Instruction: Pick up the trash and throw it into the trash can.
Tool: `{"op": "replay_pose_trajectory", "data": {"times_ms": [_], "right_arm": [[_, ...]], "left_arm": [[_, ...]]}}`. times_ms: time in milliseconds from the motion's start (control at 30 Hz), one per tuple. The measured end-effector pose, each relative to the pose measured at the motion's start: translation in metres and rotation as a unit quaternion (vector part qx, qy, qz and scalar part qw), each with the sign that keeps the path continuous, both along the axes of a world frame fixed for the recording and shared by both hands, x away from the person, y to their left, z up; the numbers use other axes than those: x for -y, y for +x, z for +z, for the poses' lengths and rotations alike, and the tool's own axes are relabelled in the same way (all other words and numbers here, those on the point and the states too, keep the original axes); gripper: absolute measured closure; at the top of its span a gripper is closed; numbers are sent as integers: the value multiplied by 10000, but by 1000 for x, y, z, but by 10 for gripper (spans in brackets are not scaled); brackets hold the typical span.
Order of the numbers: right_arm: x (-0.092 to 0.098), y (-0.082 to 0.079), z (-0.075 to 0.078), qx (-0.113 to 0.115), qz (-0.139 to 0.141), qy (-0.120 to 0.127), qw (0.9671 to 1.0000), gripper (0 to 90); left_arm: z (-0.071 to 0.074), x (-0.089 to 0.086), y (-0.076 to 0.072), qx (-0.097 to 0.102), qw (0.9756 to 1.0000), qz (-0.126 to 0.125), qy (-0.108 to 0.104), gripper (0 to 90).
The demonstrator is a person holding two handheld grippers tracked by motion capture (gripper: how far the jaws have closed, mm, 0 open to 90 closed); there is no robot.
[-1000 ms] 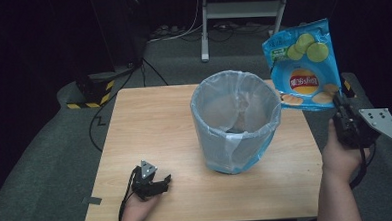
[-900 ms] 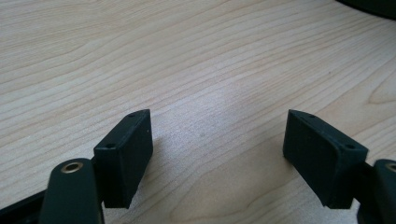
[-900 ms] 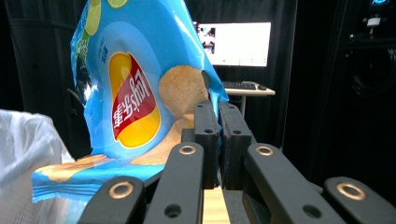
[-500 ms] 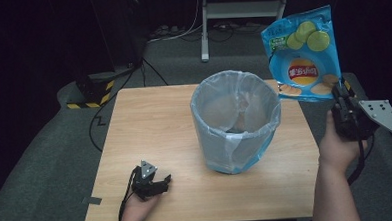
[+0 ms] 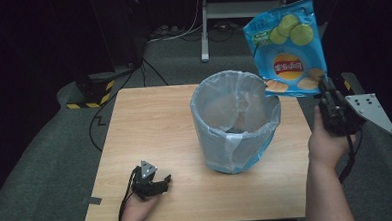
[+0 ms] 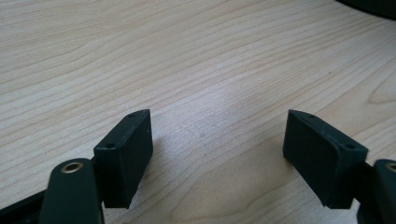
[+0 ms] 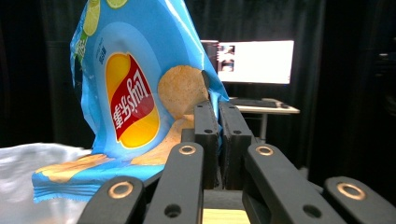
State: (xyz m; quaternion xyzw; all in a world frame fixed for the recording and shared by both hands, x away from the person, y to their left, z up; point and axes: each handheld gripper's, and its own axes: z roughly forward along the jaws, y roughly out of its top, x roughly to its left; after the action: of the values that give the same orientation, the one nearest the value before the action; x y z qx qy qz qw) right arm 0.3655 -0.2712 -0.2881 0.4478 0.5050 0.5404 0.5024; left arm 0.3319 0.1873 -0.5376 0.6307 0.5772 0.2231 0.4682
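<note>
A blue bag of chips (image 5: 287, 51) hangs in the air above the far right rim of the bin, held upright by its lower right corner. My right gripper (image 5: 326, 90) is shut on that corner; in the right gripper view the bag (image 7: 140, 93) rises to the left of the closed jaws of the right gripper (image 7: 217, 122). A bin lined with a pale blue plastic bag (image 5: 234, 120) stands on the wooden table (image 5: 149, 127). My left gripper (image 5: 159, 184) rests on the table near its front left edge, jaws wide apart with bare wood between the left gripper's (image 6: 217, 154) fingers.
Dark floor surrounds the table, with a yellow-and-black striped block (image 5: 90, 92) and cables at the far left. A metal stand (image 5: 240, 13) sits beyond the table. A lit monitor on a desk (image 7: 254, 56) is in the background of the right gripper view.
My right gripper has lifted the chip bag and carried it left, from beside the bin toward its right rim. The left gripper has stayed still.
</note>
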Motion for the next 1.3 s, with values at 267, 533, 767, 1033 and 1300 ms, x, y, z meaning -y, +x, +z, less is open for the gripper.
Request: {"op": "replay_pose_trajectory", "data": {"times_ms": [267, 533, 767, 1033, 1300], "right_arm": [[-36, -1, -7, -86, 593, -41, 9982, 874], [-59, -4, -10, -115, 1004, -6, 9949, 871], [-72, -7, -11, -147, 1205, -48, 9926, 867], [-73, -5, -10, -302, 1354, -98, 9903, 814], [-71, -3, -12, -396, 1414, -68, 9891, 611]], "left_arm": [[0, 0, 0, -7, 10000, -14, 19, 242], [0, 1, 0, 51, 10000, 49, -66, 248], [0, 1, 0, 23, 10000, 0, -46, 248], [0, 1, 0, 21, 10000, -3, -44, 248], [0, 0, -1, -11, 10000, -48, 31, 247]]}}
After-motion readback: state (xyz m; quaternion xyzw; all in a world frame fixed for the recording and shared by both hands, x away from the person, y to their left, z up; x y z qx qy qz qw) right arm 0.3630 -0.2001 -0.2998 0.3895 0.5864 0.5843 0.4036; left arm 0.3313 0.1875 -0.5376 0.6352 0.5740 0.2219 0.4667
